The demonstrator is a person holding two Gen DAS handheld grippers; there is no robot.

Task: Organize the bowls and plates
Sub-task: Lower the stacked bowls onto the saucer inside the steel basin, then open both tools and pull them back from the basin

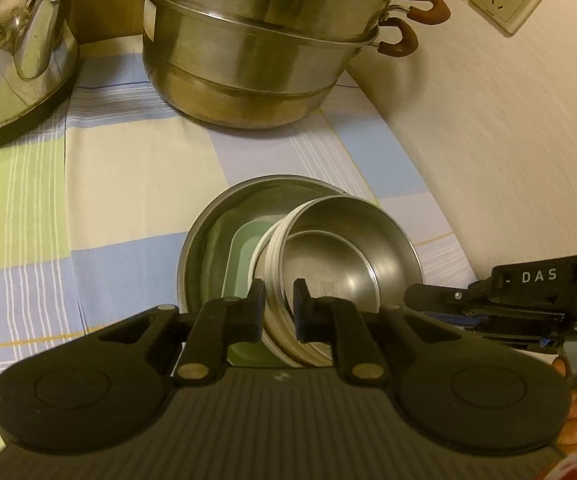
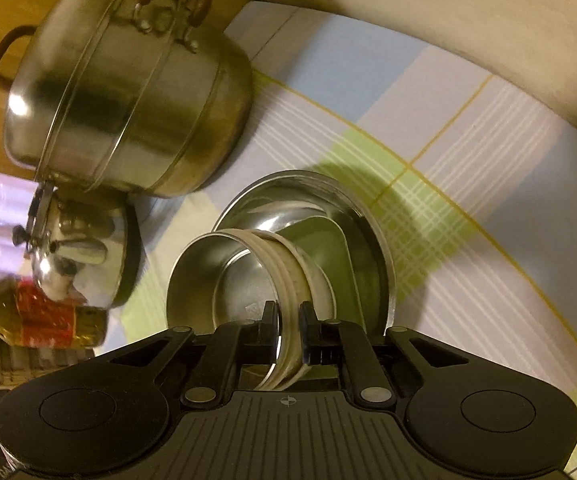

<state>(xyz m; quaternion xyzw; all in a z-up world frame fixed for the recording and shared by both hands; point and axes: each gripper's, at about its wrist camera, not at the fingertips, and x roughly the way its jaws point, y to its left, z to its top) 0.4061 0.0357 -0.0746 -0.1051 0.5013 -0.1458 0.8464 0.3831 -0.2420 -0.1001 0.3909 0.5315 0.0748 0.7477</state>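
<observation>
I have the small steel bowl (image 1: 340, 256) clamped by its wall from two sides: the left gripper (image 1: 279, 308) and the right gripper (image 2: 288, 324) each have their jaws shut on the rim. It sits tilted inside the large steel bowl (image 1: 204, 248), on top of a green dish (image 1: 244, 264). Nesting looks nearly done; the bowl isn't seated flat yet. Whether other plates wait beyond the steamer pot (image 1: 256, 52) behind the large bowl, I can't tell.

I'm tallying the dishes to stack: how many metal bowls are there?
2. A small bowl, tilted, gripped at its rim by both grippers, sits inside the large bowl on the cloth. Others may be hidden beneath.
</observation>
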